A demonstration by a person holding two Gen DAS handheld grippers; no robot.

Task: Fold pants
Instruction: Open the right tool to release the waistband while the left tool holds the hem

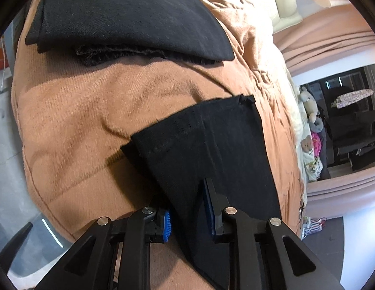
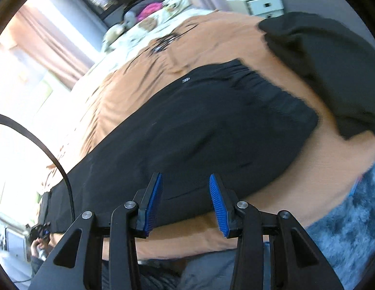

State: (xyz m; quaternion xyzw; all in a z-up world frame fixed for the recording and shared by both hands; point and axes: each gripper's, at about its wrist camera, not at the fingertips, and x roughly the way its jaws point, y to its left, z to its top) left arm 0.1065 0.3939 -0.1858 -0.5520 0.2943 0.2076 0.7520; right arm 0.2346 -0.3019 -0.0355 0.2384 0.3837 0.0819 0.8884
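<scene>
Pants (image 1: 206, 149), black and soft, lay stretched along the orange bedspread (image 1: 78, 111), and I read them from my left claw across to my right. In the left wrist view the hem end of the legs ran straight ahead of my left claw (image 1: 187, 212), with the cloth passing between its blue pads; the gap was narrow, yet I could not tell whether the pads truly pinched the fabric or merely flanked it. Further ahead, well apart from that claw, a folded dark garment (image 1: 129, 17) sat on the same bedspread. In the right wrist view my right claw (image 2: 185, 200) stood partly open and empty, hovering just above the thigh part of the pants, with the elastic waistband (image 2: 267, 89) ahead and to its right. Beyond that, to the far right, another dark cloth (image 2: 332, 72) lay heaped.

I judged the fabric light, limp and a little slippery, likely to sag and drag. A firm pinch through both layers at the hem, and another at the waistband's edge, seemed the surest holds for lifting it evenly.
</scene>
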